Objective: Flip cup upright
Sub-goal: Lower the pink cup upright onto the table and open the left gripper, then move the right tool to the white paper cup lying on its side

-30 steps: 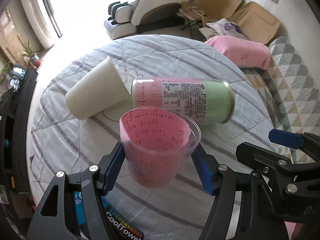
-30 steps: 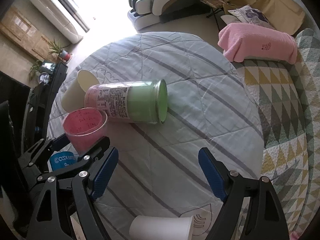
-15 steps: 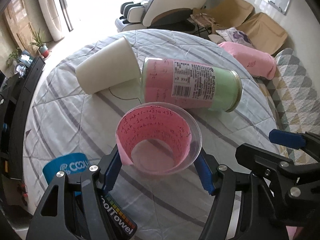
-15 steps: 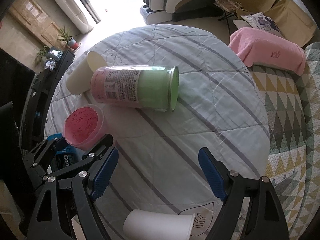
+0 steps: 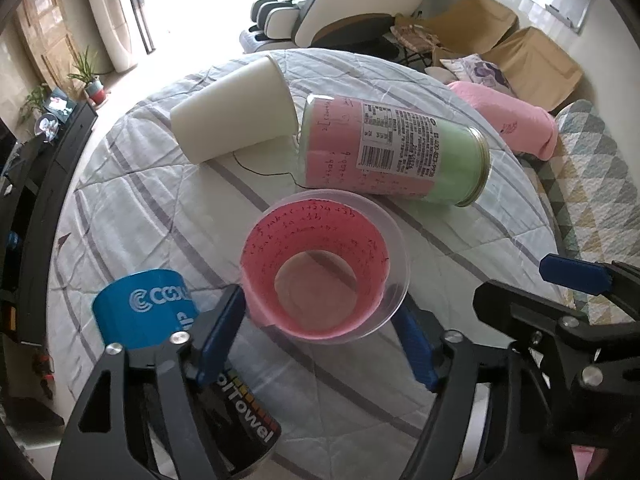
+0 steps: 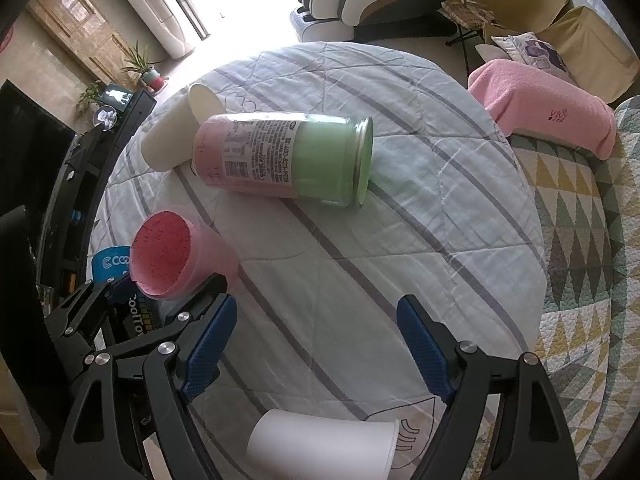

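Blue pads of the left gripper (image 5: 320,344) sit pinched against the lower wall of the pink cup (image 5: 324,268), one on each side, and the cup's mouth faces up toward the camera, close to upright. From the right wrist view the cup (image 6: 176,256) leans slightly toward the gripper, and I cannot tell whether its base touches the quilted tablecloth (image 5: 160,200) or hangs just above it. That lean is the worry: let go now and I judge the thin plastic could tip back over, or the soft padded cloth could rock it.

Just beside the cup on the left stands a blue CoolTowel canister (image 5: 144,312), near enough that a widening finger might nudge it. Behind the cup lies the big pink-and-green jar (image 5: 392,156) on its side, near the rim; being round, it may roll into the cup if bumped. A white paper cup (image 5: 236,116) lies on its side against the jar's far end.

Right gripper (image 6: 320,344) hangs wide apart and holds nothing, above bare cloth, with a second white cup (image 6: 324,444) lying on its side below it. It's in no danger of interfering unless it swings left.
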A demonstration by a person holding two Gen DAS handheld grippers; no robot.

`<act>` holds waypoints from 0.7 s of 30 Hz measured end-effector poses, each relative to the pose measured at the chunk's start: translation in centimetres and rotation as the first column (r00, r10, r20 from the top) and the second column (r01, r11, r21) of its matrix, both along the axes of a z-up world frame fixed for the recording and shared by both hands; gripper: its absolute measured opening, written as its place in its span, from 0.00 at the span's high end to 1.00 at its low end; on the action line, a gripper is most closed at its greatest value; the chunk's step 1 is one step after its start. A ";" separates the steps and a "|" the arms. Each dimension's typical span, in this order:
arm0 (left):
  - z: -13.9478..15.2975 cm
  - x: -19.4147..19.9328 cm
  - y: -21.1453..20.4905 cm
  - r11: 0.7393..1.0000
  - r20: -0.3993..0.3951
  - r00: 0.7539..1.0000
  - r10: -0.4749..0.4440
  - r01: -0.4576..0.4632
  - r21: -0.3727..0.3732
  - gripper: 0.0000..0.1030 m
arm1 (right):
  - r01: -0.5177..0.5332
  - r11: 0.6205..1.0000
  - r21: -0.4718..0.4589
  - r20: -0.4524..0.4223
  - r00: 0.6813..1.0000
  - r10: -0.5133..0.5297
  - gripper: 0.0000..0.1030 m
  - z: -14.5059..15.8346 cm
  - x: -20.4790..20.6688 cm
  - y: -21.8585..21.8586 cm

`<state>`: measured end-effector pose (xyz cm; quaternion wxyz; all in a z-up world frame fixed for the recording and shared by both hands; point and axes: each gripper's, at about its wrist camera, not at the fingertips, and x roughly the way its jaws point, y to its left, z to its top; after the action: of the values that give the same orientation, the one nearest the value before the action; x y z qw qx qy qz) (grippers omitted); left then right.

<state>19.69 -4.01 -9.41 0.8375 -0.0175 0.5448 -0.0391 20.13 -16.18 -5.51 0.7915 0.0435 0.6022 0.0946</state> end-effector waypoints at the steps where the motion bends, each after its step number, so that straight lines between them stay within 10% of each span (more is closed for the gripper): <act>1: 0.2 0.0 0.0 1.000 -0.003 1.000 -0.002 0.002 0.004 0.19 | 0.000 1.000 0.003 0.000 1.000 0.000 0.19 0.2 0.0 -0.1; 15: 7.2 -1.2 -1.5 0.975 -0.040 0.991 -0.128 0.133 0.180 0.11 | 0.040 0.997 0.065 -0.007 0.999 -0.039 0.19 4.5 -1.8 -0.8; 21: 10.2 -2.7 -5.3 0.885 -0.077 0.907 -0.415 0.422 0.195 0.09 | 0.205 0.974 0.091 -0.050 0.978 -0.201 0.19 6.5 -5.4 -4.3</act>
<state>17.03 -9.30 0.74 0.7974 0.1871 0.5506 -0.1613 14.75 -20.48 0.98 0.7818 0.1447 0.6051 0.0411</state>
